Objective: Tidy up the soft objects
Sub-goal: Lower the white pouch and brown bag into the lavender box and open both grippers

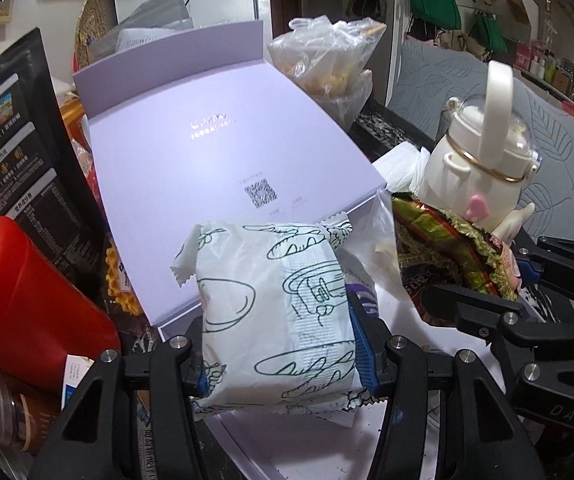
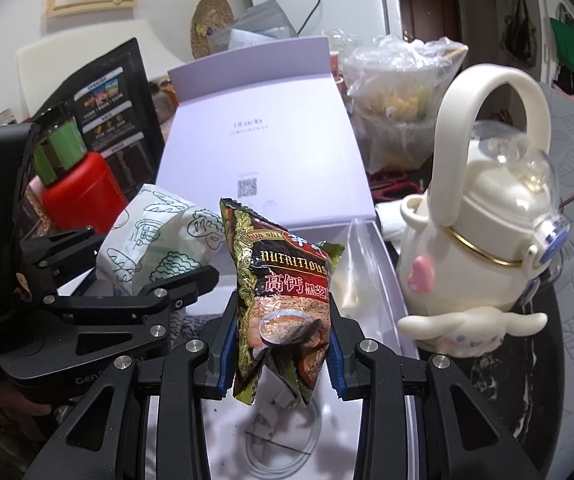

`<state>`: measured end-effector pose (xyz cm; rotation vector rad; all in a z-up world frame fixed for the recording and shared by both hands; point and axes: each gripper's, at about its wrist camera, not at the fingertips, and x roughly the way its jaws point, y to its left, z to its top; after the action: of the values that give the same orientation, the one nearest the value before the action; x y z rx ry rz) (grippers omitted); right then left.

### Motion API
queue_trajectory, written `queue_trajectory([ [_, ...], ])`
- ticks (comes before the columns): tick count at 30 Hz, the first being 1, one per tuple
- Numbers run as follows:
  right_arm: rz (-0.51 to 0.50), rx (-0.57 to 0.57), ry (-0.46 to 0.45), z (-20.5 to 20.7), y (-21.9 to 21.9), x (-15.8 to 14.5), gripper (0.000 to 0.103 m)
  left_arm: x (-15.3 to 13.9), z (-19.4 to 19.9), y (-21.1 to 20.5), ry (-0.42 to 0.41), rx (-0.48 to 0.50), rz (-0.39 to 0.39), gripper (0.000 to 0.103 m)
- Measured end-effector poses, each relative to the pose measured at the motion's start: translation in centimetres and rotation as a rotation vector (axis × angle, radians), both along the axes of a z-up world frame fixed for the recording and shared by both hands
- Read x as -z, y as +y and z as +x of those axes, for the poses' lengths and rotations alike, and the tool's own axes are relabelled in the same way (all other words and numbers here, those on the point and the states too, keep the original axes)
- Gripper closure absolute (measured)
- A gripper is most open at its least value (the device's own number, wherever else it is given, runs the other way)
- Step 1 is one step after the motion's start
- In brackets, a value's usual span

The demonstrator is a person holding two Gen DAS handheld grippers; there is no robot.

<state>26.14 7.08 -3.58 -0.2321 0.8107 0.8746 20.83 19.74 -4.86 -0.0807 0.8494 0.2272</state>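
The left tongs [image 1: 283, 352] are clamped on a white packet [image 1: 271, 312] with green line drawings, low in the frame's centre, over the open lilac box [image 1: 223, 152] — its lid tilted back behind. The right tongs [image 2: 283, 344] grip a dark snack bag [image 2: 283, 292] at lower centre, upright above the box's white inside. A cream kettle-shaped bottle [image 2: 483, 248] stands at the right, just beside the box.
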Motion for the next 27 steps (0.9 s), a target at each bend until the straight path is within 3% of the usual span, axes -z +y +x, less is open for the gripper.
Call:
queue_trajectory([
  [8,-0.036,0.013,0.016,0.7,0.4,1.2,0.067,2.2,1.2,1.1,0.073,-0.025,-0.045,0.050],
  [14,-0.059,0.023,0.025,1.1,0.7,2.2,0.067,2.4,1.7,1.5,0.090,-0.058,-0.022,0.050],
  [17,-0.066,0.027,0.020,1.0,0.8,2.5,0.066,3.8,2.5,2.0,0.165,-0.089,-0.044,0.050],
  [21,-0.070,0.030,0.029,1.1,0.9,2.5,0.059,3.7,2.7,1.6,0.166,-0.071,-0.053,0.049],
  [27,-0.085,0.028,0.022,0.9,0.9,2.3,0.058,3.3,2.8,1.0,0.173,-0.076,-0.018,0.049],
])
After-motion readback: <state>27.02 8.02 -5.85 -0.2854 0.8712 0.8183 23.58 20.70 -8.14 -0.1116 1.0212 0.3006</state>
